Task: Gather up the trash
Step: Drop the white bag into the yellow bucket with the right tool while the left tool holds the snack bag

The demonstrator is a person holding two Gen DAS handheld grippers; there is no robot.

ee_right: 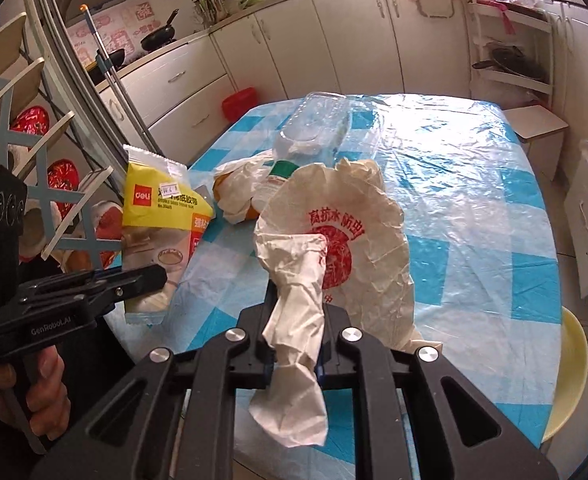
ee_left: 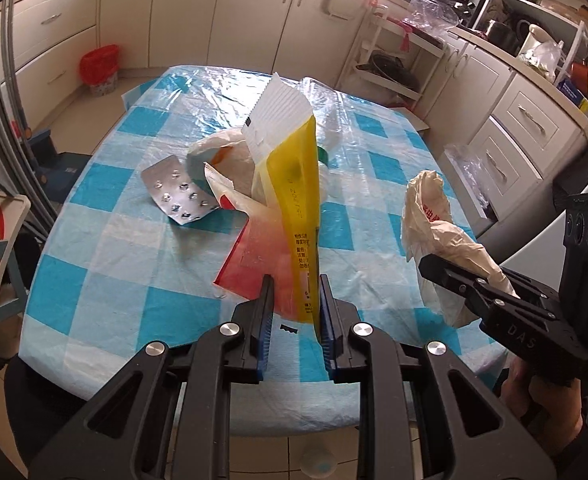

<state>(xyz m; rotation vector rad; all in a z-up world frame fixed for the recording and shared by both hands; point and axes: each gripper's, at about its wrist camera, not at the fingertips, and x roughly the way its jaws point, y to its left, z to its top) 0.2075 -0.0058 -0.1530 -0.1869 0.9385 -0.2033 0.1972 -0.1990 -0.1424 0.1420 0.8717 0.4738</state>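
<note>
The left claw (ee_left: 294, 300) is clamped on a yellow packet (ee_left: 294, 200); the right claw (ee_right: 296, 320) is clamped on a crumpled white bag (ee_right: 334, 248) above the surface (ee_right: 474, 200).

Each black hand-held gripper (ee_left: 294, 300) has blue ribbed pads (ee_left: 263, 336), silver round screws (ee_left: 229, 329) and white lettering.

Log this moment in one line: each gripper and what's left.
left gripper: shut on yellow packet | right gripper: shut on paper bag | table: blister pack, wrappers

"deli" on the yellow packet (ee_right: 161, 208); "GenRobot.AI" on the left gripper (ee_right: 149, 280); "DAS" on the right gripper (ee_left: 446, 272)
</note>
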